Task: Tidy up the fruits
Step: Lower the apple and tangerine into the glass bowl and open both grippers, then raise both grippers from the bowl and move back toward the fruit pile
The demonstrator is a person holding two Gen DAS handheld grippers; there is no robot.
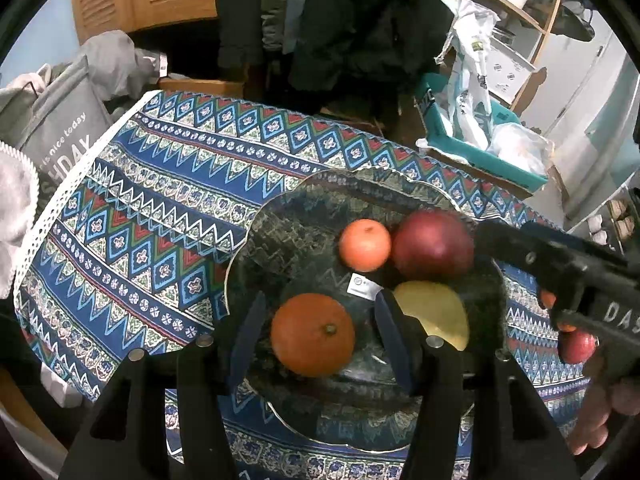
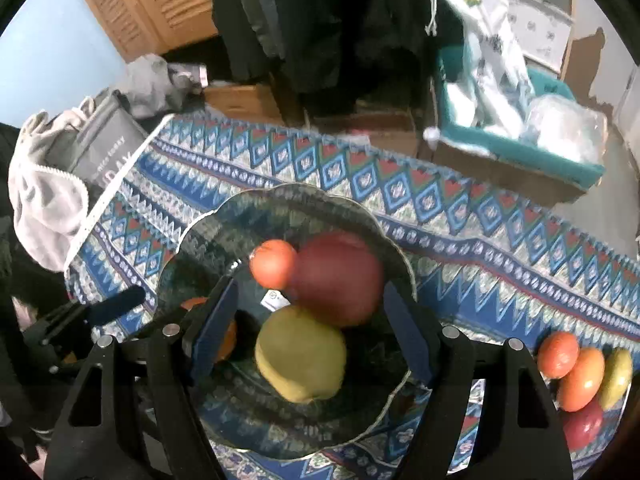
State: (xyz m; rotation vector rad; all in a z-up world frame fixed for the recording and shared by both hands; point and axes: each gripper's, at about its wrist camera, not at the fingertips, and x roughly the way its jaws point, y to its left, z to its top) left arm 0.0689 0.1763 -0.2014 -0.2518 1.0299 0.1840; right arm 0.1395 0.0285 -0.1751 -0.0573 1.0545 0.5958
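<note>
Patterned blue tablecloth (image 1: 152, 208) covers the table, cluttered room behind with a teal box (image 1: 480, 152) of bags and a grey laundry bag (image 1: 64, 136) at the far left edge; glass plate (image 1: 280, 216) sits mid-cloth holding four fruits: red apple (image 1: 432, 244) at the far right side, large orange (image 1: 313, 335) nearest the left tongs, yellow apple (image 2: 301, 354) beside it, small tangerine (image 1: 365, 245) touching the red apple. Left gripper (image 1: 320, 336) stands spread with the large orange between its fingers, pads apart from the skin on both sides, so released, not grasping. Right gripper (image 2: 310, 336) also spread, straddling the yellow apple, no contact visible. Loose fruits (image 2: 580, 372) still lie on the cloth just right of the plate, off the right gripper's right finger, well apart from the left one; right hand is nearer, so the next pick likely means swinging it rightward off the plate
</note>
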